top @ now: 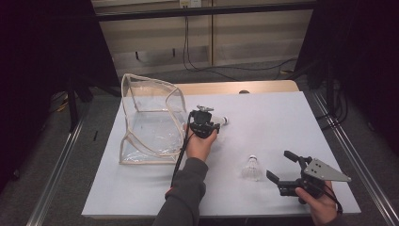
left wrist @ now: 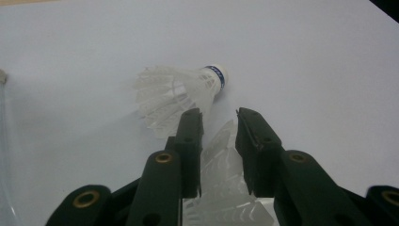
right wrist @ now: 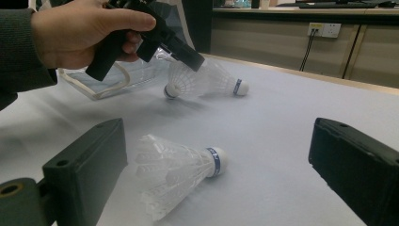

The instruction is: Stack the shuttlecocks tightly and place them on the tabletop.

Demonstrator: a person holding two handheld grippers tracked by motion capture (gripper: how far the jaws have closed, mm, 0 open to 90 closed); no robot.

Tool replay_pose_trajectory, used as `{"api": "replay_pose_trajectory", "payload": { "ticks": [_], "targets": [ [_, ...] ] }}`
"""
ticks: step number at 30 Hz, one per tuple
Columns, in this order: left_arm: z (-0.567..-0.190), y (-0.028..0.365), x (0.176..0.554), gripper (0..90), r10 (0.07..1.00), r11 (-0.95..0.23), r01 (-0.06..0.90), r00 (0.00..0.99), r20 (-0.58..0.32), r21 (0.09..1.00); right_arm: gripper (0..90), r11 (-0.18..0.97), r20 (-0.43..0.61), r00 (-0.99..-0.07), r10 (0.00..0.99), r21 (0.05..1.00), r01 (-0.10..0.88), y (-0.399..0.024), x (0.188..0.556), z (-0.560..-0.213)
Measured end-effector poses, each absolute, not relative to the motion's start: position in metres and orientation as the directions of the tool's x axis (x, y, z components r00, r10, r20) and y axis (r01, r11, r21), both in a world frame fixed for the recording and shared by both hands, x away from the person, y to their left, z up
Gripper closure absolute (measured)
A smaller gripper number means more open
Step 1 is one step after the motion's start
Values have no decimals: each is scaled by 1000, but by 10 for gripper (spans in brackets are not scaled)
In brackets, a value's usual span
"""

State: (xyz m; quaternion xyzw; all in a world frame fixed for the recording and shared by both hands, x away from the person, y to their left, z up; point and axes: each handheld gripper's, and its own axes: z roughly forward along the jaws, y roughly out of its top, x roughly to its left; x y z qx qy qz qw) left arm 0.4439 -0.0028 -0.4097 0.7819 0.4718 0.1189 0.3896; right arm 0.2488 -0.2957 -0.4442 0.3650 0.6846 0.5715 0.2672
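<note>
Plainly featherweight goods: three shuttles on the white table (top: pixel 282 117), all lying on their sides. Left gripper (left wrist: pixel 219 115) down over the held shuttle (left wrist: pixel 221 179), jaws pinching its feather skirt from both sides, just beside the clear bag (top: pixel 127 136). Second shuttle (left wrist: pixel 181 92) lying just beyond the jaw tips, cork pointing away to the right, apparently apart from the pinched one. Third shuttle (right wrist: pixel 179 172) resting in front of the right gripper (top: pixel 278 165), whose jaws stand spread wide with nothing between them.

Likely to weigh almost nothing, so no strength needed to lift; likely to skid or roll in an arc on the smooth top if nudged. Feathers thin, springy and easily bent or snapped, so best squeezed only lightly. Skirt gives under pressure and may spring out of a loose pinch. Cork end firmer and rounded, a safer spot but small and prone to slip. Sensible hold: low on the skirt near the blue band, where the quills bunch together and stand stiffest
</note>
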Motion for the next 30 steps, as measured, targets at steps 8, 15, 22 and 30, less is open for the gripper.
{"api": "replay_pose_trajectory", "payload": {
  "ticks": [8,15,22,30],
  "targets": [
    [-413,-5,447,683,834,-235,646,518,-191,727,41,79,53,-592,804,977,196,-296,249,-444],
    [-415,-9,448,635,831,-234,650,519,-197,723,41,80,55,-593,803,977,198,-296,249,-444],
    [-414,-10,447,573,826,-244,643,530,-192,726,41,80,54,-594,803,977,198,-296,249,-444],
    [-413,-8,448,541,821,-255,639,539,-187,726,41,81,55,-596,801,977,198,-295,249,-444]
  ]
}}
